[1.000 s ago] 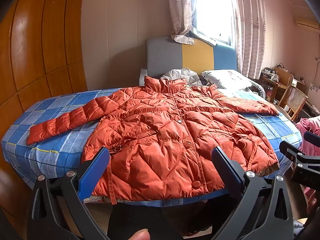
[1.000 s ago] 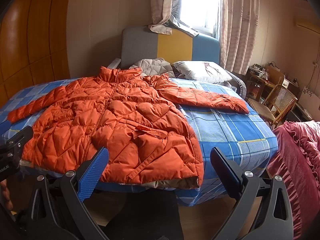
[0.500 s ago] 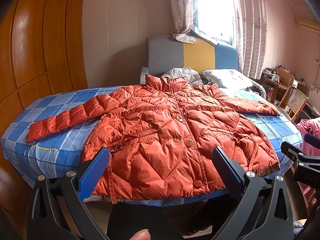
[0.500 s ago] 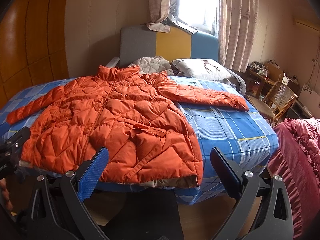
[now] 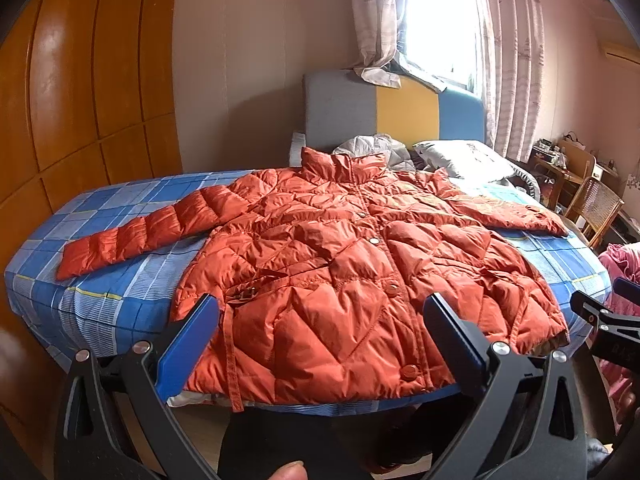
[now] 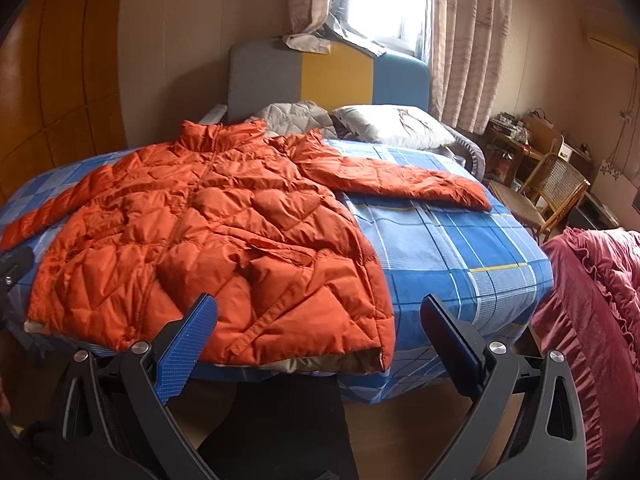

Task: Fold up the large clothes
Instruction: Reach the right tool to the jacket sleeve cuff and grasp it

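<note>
An orange quilted puffer jacket [image 5: 340, 264] lies face up and spread flat on the bed, collar toward the headboard, both sleeves stretched out sideways, hem at the near edge. It also shows in the right wrist view [image 6: 216, 232]. My left gripper [image 5: 320, 340] is open and empty, just short of the hem's middle. My right gripper [image 6: 318, 340] is open and empty, near the hem's right corner. The right gripper also shows at the right edge of the left wrist view [image 5: 608, 320].
The bed has a blue checked sheet [image 6: 448, 248], a pillow [image 6: 396, 126] and a grey quilt [image 6: 296, 118] by the headboard [image 5: 392, 116]. A wooden wardrobe [image 5: 80, 92] stands left. A wicker chair [image 6: 552, 196], desk and maroon cloth [image 6: 600, 300] are on the right.
Both grippers have edged slightly closer to the bed. The jacket has not moved, and both grippers stay open.
</note>
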